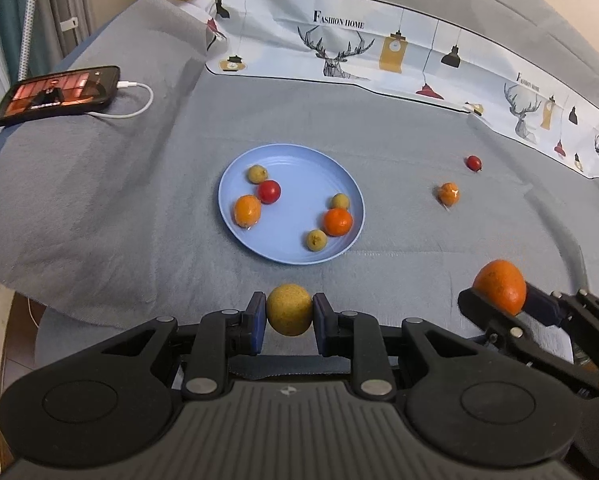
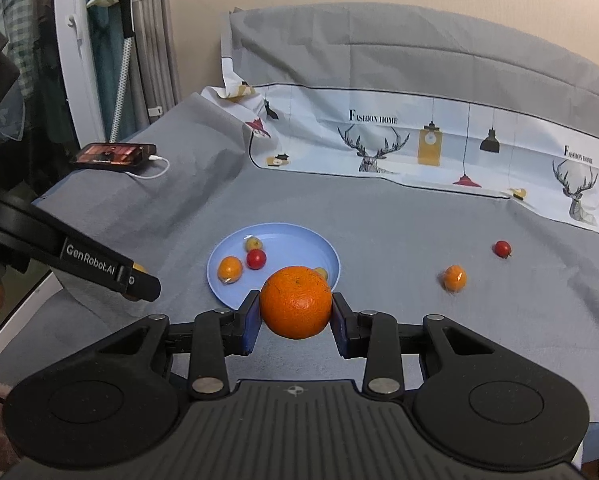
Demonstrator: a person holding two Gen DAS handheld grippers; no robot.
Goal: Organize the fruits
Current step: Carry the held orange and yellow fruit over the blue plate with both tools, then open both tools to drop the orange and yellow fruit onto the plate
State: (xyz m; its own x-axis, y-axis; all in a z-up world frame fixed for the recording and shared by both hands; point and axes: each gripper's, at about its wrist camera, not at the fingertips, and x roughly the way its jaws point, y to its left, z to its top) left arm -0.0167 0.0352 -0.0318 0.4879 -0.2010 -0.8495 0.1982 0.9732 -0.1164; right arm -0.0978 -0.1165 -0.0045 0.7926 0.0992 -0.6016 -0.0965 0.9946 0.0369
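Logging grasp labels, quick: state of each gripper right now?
Left gripper: closed on the longan.
Right gripper: closed on the orange.

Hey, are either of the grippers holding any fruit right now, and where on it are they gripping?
Yes, both. The left gripper pinches a yellow-brown round fruit across its sides; the right gripper clamps an orange across its widest part.

Blue plate (image 1: 255, 251) holding six small fruits: three yellow-brown, two orange, one red; yellow-brown fruit (image 1: 289, 310) pinched between blue pads; large orange (image 2: 295, 302) likewise. Wrapped orange fruit (image 1: 448, 193) and red fruit (image 1: 473, 163) loose on grey cloth.
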